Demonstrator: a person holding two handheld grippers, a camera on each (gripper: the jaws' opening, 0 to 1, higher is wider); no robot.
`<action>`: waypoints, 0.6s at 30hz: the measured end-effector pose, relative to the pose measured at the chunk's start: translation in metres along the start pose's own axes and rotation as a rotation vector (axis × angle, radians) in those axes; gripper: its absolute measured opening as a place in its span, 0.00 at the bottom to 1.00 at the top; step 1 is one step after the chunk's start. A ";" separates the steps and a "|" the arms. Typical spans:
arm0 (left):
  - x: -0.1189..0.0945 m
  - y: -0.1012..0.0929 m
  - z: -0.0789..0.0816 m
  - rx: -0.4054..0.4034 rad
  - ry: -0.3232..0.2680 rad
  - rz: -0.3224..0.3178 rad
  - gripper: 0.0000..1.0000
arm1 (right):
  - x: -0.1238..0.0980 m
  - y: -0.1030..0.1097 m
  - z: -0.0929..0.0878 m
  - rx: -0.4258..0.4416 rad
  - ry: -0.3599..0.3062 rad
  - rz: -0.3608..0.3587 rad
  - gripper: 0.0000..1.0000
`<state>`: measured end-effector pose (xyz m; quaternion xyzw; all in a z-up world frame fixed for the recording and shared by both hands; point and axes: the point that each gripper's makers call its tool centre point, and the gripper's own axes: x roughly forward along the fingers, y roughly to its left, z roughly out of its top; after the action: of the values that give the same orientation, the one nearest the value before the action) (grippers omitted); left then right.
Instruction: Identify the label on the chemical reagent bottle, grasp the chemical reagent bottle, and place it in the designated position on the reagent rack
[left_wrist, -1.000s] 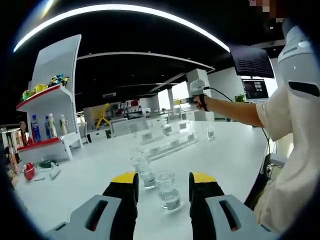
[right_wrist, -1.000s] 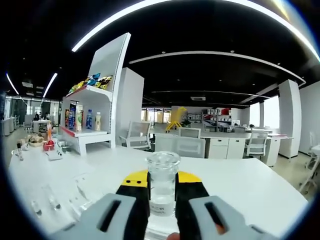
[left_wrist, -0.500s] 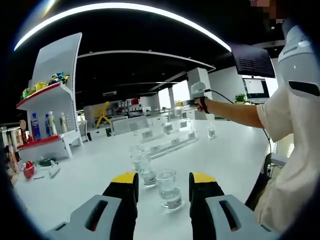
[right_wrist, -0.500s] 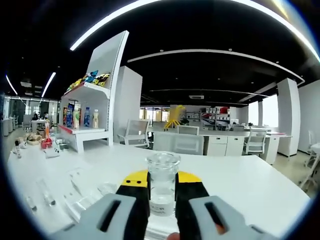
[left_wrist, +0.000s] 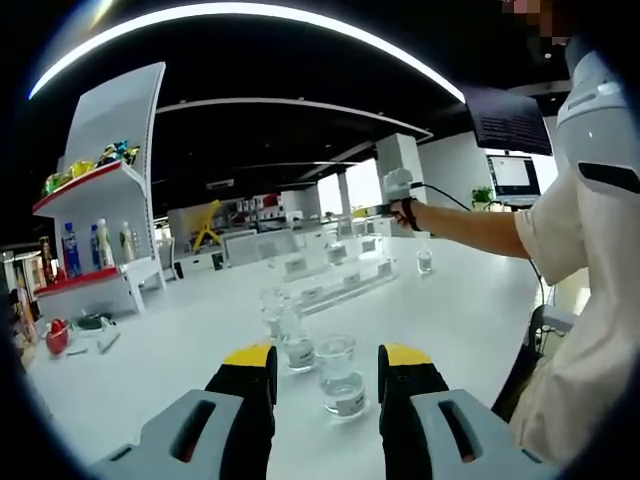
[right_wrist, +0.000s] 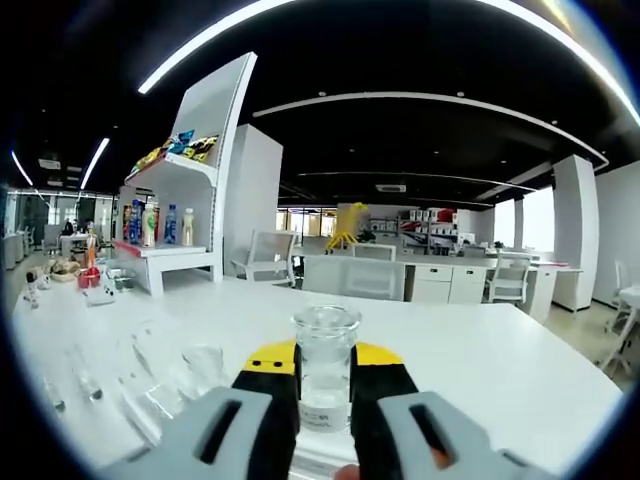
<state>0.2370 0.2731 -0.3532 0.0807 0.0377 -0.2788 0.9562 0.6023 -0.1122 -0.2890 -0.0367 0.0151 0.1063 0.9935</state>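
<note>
White table (left_wrist: 470, 310) in a big office — the right gripper (right_wrist: 325, 378) squeezes a bottle (right_wrist: 325, 365), carried up. Left gripper (left_wrist: 327, 372) is open by another bottle (left_wrist: 340, 374). Next job, I think: set it in the far rack (left_wrist: 335, 280)

A small clear glass reagent bottle (right_wrist: 325, 365) with a white label stands upright, held between the right gripper's jaws. More clear bottles (left_wrist: 340, 374) stand on the white table, and the clear reagent rack (left_wrist: 335, 280) lies farther off, toward 12 o'clock.
</note>
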 end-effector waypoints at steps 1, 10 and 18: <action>0.000 0.000 0.000 0.000 0.000 0.000 0.40 | 0.000 0.000 0.000 0.000 0.000 0.000 0.18; 0.002 0.001 -0.001 -0.003 0.004 -0.001 0.40 | 0.000 -0.001 -0.004 0.005 -0.003 0.000 0.18; 0.004 0.001 -0.002 -0.002 0.008 -0.002 0.40 | -0.003 0.000 -0.007 0.000 0.002 -0.001 0.18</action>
<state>0.2406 0.2717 -0.3554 0.0806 0.0417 -0.2794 0.9559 0.5997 -0.1137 -0.2955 -0.0370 0.0162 0.1060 0.9935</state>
